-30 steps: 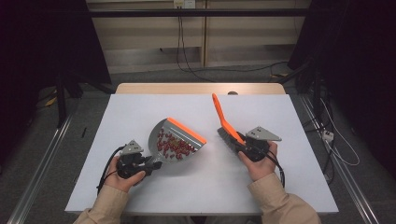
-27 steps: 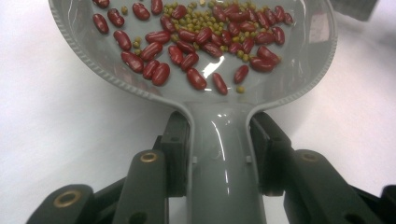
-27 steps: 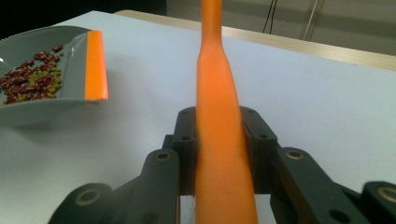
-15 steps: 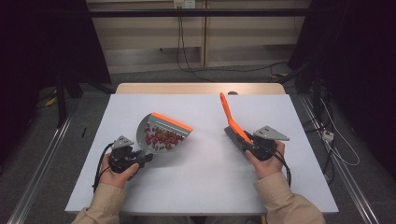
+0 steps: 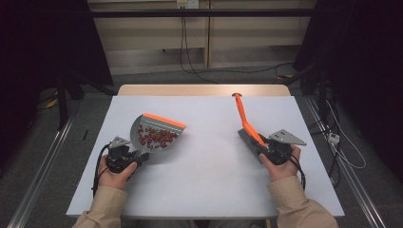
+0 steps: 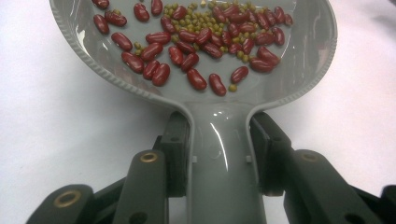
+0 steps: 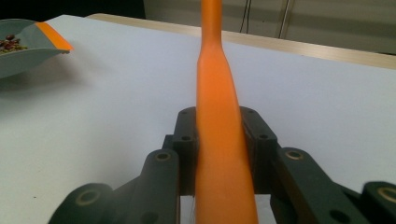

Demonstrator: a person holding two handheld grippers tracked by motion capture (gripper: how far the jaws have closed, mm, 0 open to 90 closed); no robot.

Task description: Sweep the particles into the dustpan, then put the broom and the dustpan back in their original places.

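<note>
L tool (image 5: 135,156) clamped on grey dustpan (image 5: 154,135) handle; pan w/ red beans (image 6: 196,42) over desk (image 5: 209,180), left side. R tool (image 5: 263,149) clamped on orange brush (image 5: 244,121), right side.

Dim room around a white surface (image 5: 209,185)

Beyond the surface, cables (image 5: 190,57) are hanging down a pale wall panel (image 5: 147,33); grey floor (image 5: 43,137) and metal rails (image 5: 40,183) are flanking it.

High view: above near desk (image 5: 209,190) edge, facing forward-down. Claw views: close, low along jaws. Right claw view shares dustpan (image 7: 23,46) with others.
</note>
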